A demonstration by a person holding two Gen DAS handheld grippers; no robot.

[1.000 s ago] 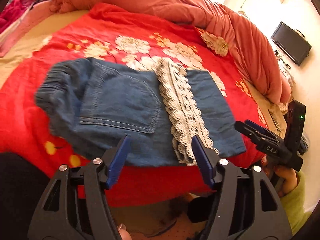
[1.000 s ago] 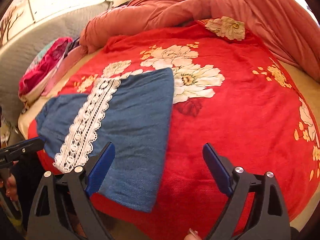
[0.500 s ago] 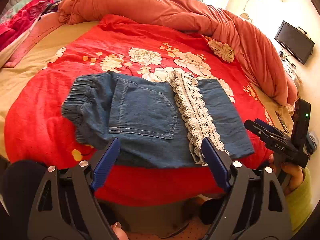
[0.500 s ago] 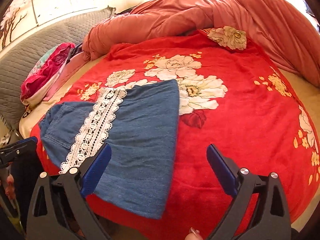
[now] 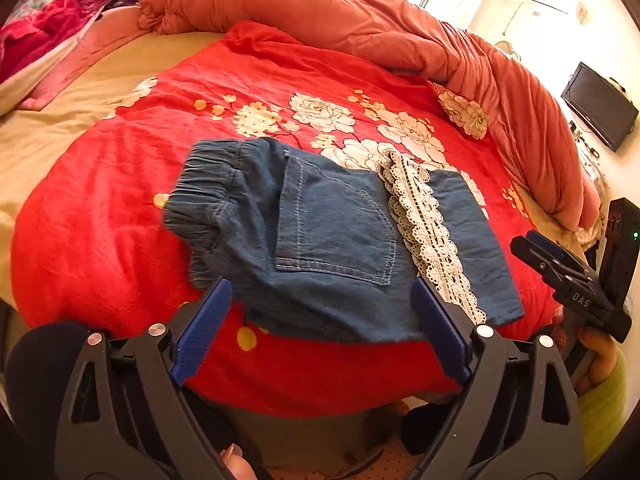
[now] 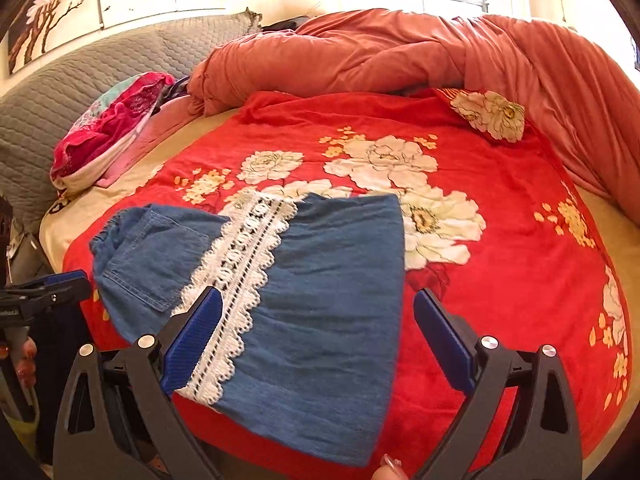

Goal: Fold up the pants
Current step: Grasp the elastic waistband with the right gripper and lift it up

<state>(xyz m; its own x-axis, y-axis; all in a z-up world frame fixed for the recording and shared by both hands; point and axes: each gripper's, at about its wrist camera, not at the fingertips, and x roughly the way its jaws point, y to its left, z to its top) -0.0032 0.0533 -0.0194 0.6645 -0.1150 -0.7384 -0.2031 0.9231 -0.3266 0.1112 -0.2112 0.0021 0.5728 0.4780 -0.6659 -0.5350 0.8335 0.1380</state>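
Observation:
Blue denim pants lie folded flat on the bed near its front edge, the elastic waistband to the left and a white lace band running across them. My left gripper hovers just in front of their near edge; its jaws are opening and nothing sits between them. In the right wrist view the pants show their lace and plain leg end. My right gripper hangs above that end, open and clear of the cloth. The right gripper also shows at the left wrist view's right edge, in a hand.
A red floral blanket covers the bed. A bunched orange duvet lies along the far and right sides. Pink clothing is piled at the far left by a grey quilted headboard. A dark screen hangs on the right wall.
Both grippers have drawn back from the pants, so more of the bed shows. The left jaws have spread wider. The pants lie where they were.

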